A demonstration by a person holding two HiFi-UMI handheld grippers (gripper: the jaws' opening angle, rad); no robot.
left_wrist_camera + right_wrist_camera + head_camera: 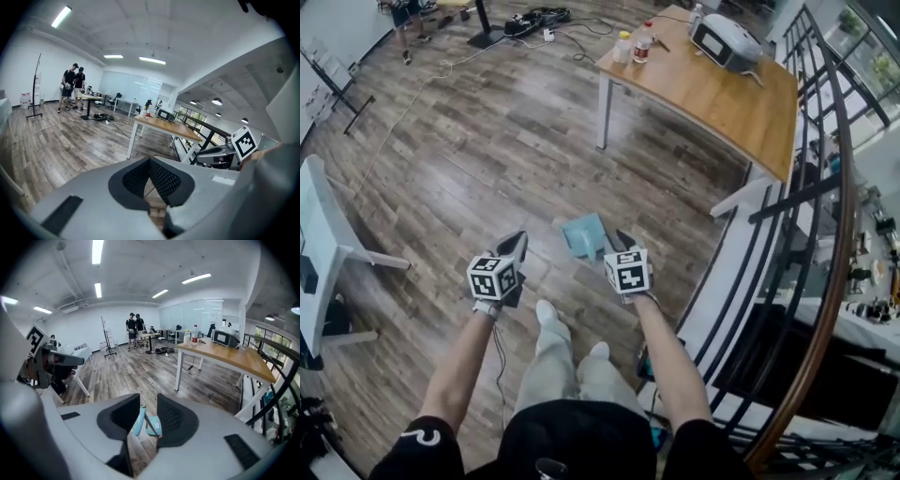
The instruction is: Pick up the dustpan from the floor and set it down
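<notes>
A light blue dustpan (586,234) rests on the wooden floor just ahead of my feet, between the two grippers. In the right gripper view its thin handle (137,420) stands upright in the gap between the jaws, with the pan (153,426) beside it and floor showing on either side. My right gripper (623,240) hangs above and just right of the dustpan, jaws apart, pads not pressing on the handle. My left gripper (516,246) is held up to the dustpan's left. Its pads (140,176) meet at the tips with nothing between them.
A wooden table (712,89) with bottles and a grey appliance (727,42) stands ahead on the right. A dark metal railing (811,225) runs along the right side. White furniture (328,244) sits at the left. Cables (534,19) lie at the back, where two people (72,86) stand.
</notes>
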